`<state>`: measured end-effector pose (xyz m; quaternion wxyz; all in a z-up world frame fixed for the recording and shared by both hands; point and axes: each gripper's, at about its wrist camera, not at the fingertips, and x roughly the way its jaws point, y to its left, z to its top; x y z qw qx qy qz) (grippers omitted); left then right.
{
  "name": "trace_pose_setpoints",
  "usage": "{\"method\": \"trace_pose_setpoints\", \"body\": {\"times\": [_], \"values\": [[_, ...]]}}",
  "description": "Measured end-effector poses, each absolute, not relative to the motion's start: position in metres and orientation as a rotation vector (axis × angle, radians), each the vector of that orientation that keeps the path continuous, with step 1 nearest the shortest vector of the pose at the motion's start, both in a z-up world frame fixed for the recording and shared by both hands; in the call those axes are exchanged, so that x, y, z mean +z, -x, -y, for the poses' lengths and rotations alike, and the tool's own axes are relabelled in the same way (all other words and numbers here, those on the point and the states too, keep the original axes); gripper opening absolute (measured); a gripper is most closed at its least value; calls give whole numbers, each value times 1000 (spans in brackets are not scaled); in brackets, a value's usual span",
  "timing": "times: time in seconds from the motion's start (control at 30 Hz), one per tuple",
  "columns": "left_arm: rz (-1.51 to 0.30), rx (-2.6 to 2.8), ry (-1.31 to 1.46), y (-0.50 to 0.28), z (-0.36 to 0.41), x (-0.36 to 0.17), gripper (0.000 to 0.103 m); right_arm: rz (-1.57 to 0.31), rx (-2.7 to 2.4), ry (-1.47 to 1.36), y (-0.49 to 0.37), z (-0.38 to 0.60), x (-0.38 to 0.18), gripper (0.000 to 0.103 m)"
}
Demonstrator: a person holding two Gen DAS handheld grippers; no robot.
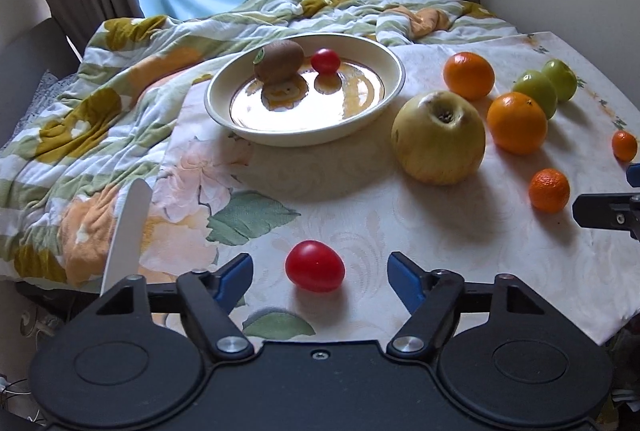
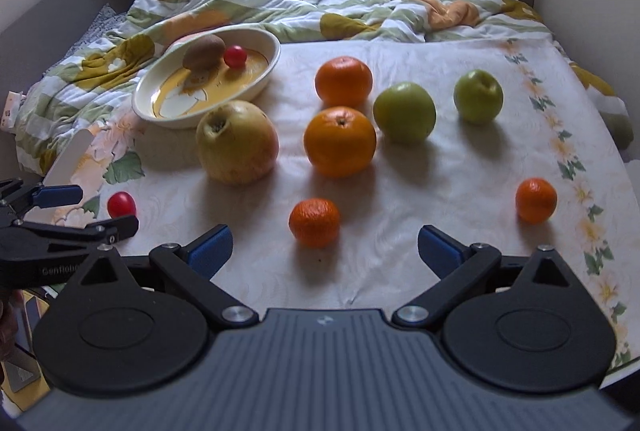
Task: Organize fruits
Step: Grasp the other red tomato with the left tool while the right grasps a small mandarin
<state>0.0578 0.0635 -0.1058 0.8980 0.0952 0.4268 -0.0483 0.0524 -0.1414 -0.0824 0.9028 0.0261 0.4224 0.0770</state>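
A cream plate (image 1: pixel 394 61) (image 2: pixel 272 49) holds a kiwi (image 1: pixel 279 61) (image 2: pixel 204 51) and a small red tomato (image 1: pixel 325 60) (image 2: pixel 235 56). My left gripper (image 1: pixel 320 271) is open, its jaws on either side of a second red tomato (image 1: pixel 315 265) (image 2: pixel 121 204) lying on the cloth. My right gripper (image 2: pixel 325 245) is open and empty just before a small mandarin (image 2: pixel 315 222) (image 1: pixel 549 190). A large yellow apple (image 1: pixel 438 137) (image 2: pixel 237 142), two oranges (image 2: pixel 340 141) (image 2: pixel 343 80), two green apples (image 2: pixel 404 112) (image 2: pixel 478 95) and another mandarin (image 2: pixel 536 200) lie on the cloth.
A floral tablecloth (image 1: pixel 360 215) covers the table. A rumpled striped quilt (image 1: pixel 100 103) lies behind and left of the plate. A white flat stick (image 1: pixel 126 231) stands at the table's left edge. Curtains and a window are at the back.
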Motion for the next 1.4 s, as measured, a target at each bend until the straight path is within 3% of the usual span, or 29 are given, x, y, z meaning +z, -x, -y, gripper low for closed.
{"method": "trace_pose_setpoints", "body": {"times": [0.4,0.63,0.83,0.9,1.13,1.27,1.4], "values": [[-910,-140,-191,-67,-68,-118,39,-899,130,-33,-59,129,-102,103],[-920,-140,-180,-68,-69,-117,39,-906,140,-10,-66,121,-108,102],[-927,-132,-164,-66,-71,-117,39,-916,141,3,-72,118,-112,92],[-930,-129,-161,-66,-71,-116,39,-919,141,7,-74,118,-113,85],[-936,-114,-141,-66,-72,-115,39,-916,153,34,-83,116,-117,72],[-938,-100,-131,-64,-72,-114,39,-922,172,39,-88,116,-118,51],[-932,-86,-121,-61,-72,-110,39,-922,188,46,-89,116,-116,51]]}}
